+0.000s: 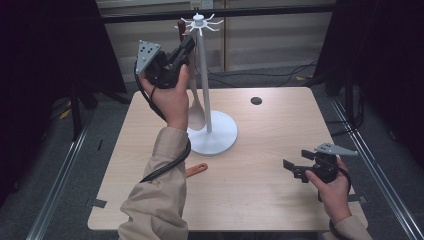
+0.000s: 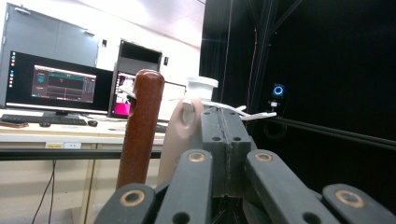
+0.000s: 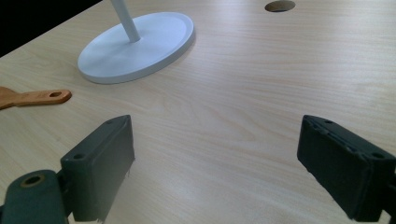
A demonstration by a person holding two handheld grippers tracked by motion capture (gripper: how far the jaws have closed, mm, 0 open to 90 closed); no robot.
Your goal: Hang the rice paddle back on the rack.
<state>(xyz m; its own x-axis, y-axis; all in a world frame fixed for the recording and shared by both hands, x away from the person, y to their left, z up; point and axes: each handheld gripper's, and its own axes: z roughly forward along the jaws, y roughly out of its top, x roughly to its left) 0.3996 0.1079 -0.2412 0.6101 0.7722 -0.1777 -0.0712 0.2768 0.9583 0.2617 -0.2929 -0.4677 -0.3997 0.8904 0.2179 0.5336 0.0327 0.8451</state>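
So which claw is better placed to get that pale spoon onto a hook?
Left. The left claw is raised at the rack's hooks, shut on the pale spoon. The right claw sits open, low over the table, away from the rack.

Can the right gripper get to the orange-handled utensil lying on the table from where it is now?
Probably yes. The right gripper is open and empty, and bare table lies between it and the orange handle; the stand's base sits behind that path.

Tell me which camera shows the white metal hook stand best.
The high view: the white metal hook stand shows whole, from hooked top to round base. The left gripper view catches its white cap and some hooks; the right gripper view shows its base and lower pole.
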